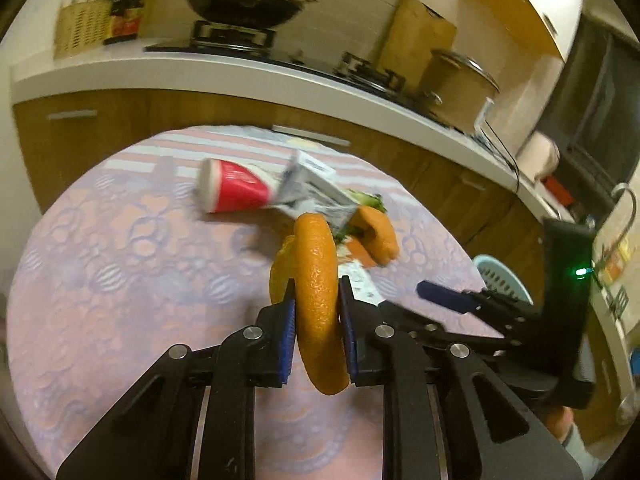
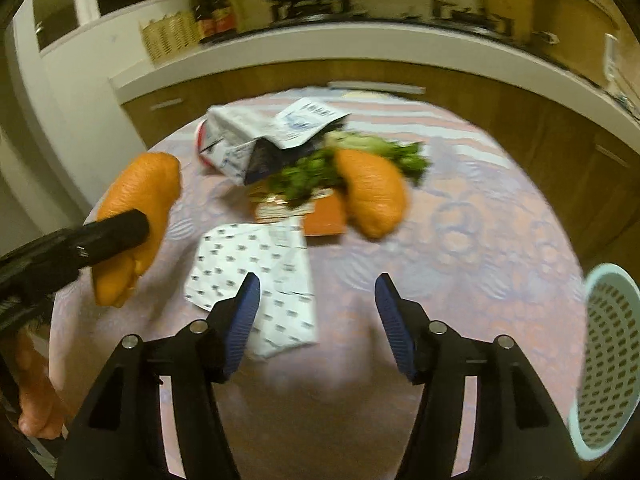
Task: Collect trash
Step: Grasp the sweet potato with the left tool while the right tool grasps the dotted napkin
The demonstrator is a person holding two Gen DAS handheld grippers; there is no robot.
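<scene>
the left gripper (image 1: 316,320) is clamping a curved orange peel strip (image 1: 318,300), lifted off the table, away from the pale blue perforated plastic basket (image 2: 608,360). the right gripper (image 2: 316,320) is hanging wide open and empty. beyond the basket, a second peel (image 2: 372,196), green vegetable scraps (image 2: 308,172), printed paper (image 2: 260,280) and a red paper cup (image 1: 232,192) are lying uncollected.

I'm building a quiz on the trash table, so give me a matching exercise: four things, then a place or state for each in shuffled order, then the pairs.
Things
1. orange peel
2. red cup
3. patterned paper
4. perforated basket

Places or states
A. flat on the tablecloth, just ahead of the open right claw
B. at the table's right edge
C. clamped in the left claw
D. on its side, partly under crumpled paper

Pairs: 1-C, 2-D, 3-A, 4-B
</scene>
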